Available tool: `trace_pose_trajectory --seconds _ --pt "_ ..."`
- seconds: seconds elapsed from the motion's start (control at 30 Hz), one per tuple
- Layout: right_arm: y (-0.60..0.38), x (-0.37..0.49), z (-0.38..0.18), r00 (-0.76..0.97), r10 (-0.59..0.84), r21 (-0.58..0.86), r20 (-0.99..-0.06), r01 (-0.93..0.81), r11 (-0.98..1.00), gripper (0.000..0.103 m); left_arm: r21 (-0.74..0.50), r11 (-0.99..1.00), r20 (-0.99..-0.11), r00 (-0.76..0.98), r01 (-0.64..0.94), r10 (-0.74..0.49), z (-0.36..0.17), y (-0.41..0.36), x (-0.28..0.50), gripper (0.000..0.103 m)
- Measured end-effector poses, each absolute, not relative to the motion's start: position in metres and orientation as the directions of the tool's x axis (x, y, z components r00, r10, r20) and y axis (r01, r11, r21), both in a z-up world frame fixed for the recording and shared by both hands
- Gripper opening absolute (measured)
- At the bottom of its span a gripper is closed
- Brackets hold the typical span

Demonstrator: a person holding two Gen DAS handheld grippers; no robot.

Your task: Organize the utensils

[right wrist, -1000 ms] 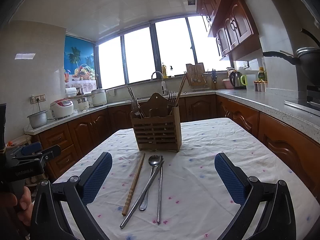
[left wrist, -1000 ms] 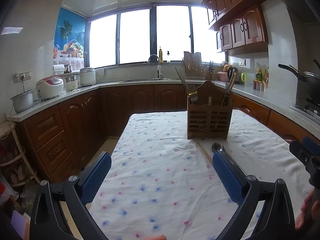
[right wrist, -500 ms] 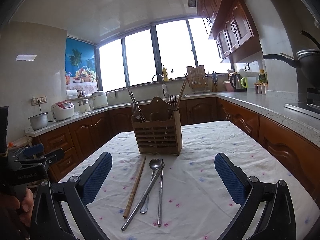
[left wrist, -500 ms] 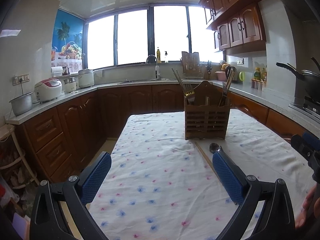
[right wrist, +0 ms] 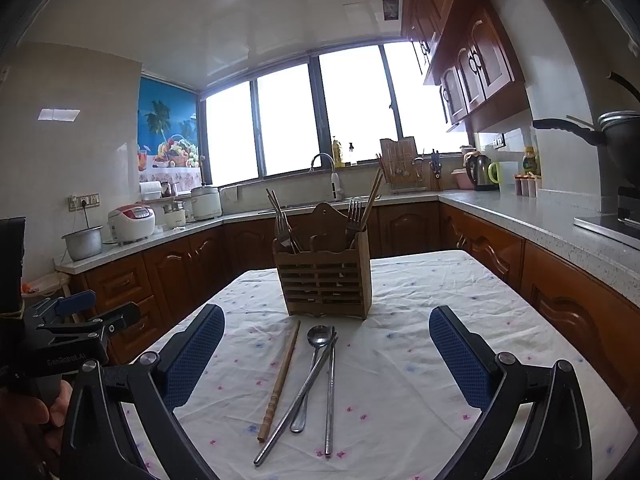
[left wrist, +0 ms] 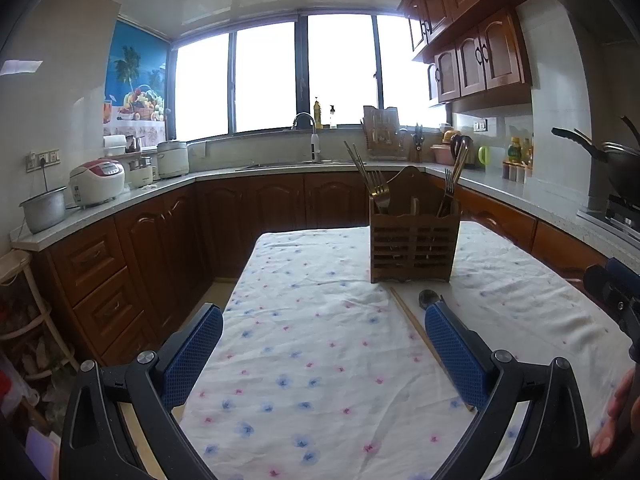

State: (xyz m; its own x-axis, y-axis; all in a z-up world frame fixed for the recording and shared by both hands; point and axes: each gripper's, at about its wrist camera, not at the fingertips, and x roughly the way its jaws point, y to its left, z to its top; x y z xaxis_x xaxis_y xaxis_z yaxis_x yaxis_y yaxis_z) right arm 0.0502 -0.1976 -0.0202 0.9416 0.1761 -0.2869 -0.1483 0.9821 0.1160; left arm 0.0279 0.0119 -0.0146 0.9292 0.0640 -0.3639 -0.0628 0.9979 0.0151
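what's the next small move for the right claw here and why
Probably lower the right claw onto the wooden chopstick. Both claws are open and empty, and it lies apart from the crossed spoon and metal chopsticks, just before the holder.

Left gripper [left wrist: 323,354] and right gripper [right wrist: 326,356], jaws spread wide, both empty.

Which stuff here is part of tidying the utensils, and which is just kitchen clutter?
For the job: wooden holder, wooden chopstick, spoon, metal chopsticks.

Just lying about: rice cooker, kettle, metal pot.
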Motion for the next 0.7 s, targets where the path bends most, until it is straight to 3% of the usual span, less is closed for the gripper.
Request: trace_pose_trajectory --seconds 0.7 --pt "-0.1922 0.0492 -0.0157 0.941 0.184 0.111 -0.283 -0.158 0.981 0.103 0.014 0.999 -0.36 0.932 -0.049 0.051 -0.0116 0.0106 0.0275 0.102"
